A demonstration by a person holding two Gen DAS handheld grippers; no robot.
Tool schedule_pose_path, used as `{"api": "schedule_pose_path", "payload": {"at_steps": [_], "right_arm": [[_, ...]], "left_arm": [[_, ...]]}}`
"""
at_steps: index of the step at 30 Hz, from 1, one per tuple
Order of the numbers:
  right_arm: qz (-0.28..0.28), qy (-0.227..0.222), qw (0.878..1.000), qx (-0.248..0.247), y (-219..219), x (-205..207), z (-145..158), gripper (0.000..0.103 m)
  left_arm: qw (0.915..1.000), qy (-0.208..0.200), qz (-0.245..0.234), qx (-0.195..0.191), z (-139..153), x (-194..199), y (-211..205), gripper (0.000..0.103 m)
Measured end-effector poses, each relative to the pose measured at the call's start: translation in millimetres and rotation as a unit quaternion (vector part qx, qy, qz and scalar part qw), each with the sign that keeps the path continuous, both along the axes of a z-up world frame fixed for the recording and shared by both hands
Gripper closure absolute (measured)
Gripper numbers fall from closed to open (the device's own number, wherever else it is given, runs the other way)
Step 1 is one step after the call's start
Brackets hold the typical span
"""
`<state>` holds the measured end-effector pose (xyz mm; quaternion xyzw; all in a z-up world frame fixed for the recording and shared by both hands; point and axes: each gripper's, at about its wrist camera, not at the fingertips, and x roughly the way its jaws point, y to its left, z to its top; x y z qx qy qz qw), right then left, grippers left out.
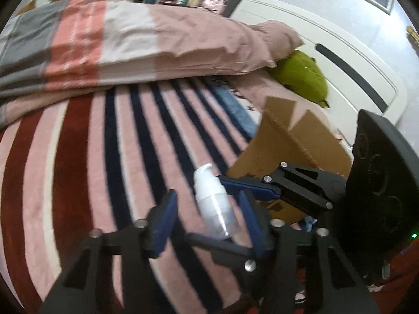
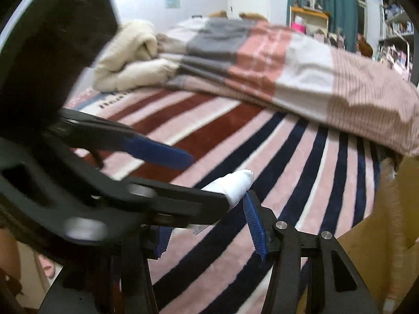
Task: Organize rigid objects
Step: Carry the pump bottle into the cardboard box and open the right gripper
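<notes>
A small white pump bottle (image 1: 213, 201) with a clear cap sits between the blue pads of my left gripper (image 1: 207, 217), above the striped blanket. The left jaws stand wide, not touching it. My right gripper (image 2: 209, 225) comes in from the right in the left wrist view, and its blue finger (image 1: 248, 185) reaches the bottle's side. In the right wrist view the bottle (image 2: 233, 183) sits between the right gripper's pads, partly hidden by the left gripper's black arm (image 2: 157, 198). The grip itself is hidden.
An open cardboard box (image 1: 288, 144) stands on the bed to the right of the bottle. A folded pink, white and grey quilt (image 1: 131, 41) lies behind. A green plush (image 1: 301, 76) lies by the white headboard (image 1: 327, 47). A cream blanket (image 2: 131, 55) lies far left.
</notes>
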<state>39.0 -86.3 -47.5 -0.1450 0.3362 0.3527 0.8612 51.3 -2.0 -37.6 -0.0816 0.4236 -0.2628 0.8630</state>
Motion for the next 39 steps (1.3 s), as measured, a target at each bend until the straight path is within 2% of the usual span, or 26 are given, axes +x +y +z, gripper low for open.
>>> {"api": "schedule_pose_path", "payload": {"at_steps": [2, 8, 12, 16, 25, 33, 34, 36, 37, 38, 39], "right_arm": [[0.000, -0.013, 1.000, 0.008, -7.2, -5.3, 12.5, 0.056], [-0.023, -0.052, 0.998, 0.007, -38.1, -10.9, 40.9, 0.056], [-0.046, -0.065, 0.997, 0.006, -67.8, -9.4, 52.3, 0.056], [-0.069, -0.063, 0.996, 0.006, -97.0, -3.2, 57.6, 0.056], [-0.100, -0.063, 0.993, 0.025, -143.2, 2.9, 70.0, 0.056], [-0.119, -0.053, 0.991, 0.022, -167.7, 8.9, 68.2, 0.056], [-0.122, -0.048, 0.991, 0.019, -170.7, 10.3, 66.7, 0.056], [-0.127, -0.039, 0.991, 0.013, -175.3, 12.1, 64.5, 0.054], [-0.128, -0.035, 0.991, 0.010, -176.1, 12.3, 63.3, 0.051], [-0.129, -0.030, 0.991, 0.005, -177.2, 13.2, 61.9, 0.041], [-0.131, -0.028, 0.991, 0.004, -178.9, 13.5, 61.3, 0.035]], "left_arm": [[0.9998, -0.007, -0.016, -0.003, 9.3, 1.0, -12.9, 0.074], [0.9984, -0.029, -0.048, 0.005, 34.3, 8.0, -58.7, 0.074], [0.9971, -0.030, -0.070, 0.008, 40.9, 16.4, -86.1, 0.075], [0.9949, -0.038, -0.091, 0.019, 45.8, 24.8, -118.0, 0.075], [0.9917, -0.044, -0.114, 0.040, 60.3, 36.2, -158.2, 0.074], [0.9894, -0.028, -0.133, 0.051, 51.5, 48.2, -184.7, 0.075], [0.9896, -0.024, -0.131, 0.053, 49.6, 49.8, -187.8, 0.073], [0.9901, -0.023, -0.121, 0.066, 47.9, 50.5, -190.9, 0.060], [0.9903, -0.026, -0.117, 0.071, 48.0, 50.1, -191.4, 0.049], [0.9905, -0.030, -0.112, 0.074, 48.6, 49.2, -191.2, 0.042], [0.9907, -0.030, -0.111, 0.073, 49.2, 48.1, -190.1, 0.041]]}}
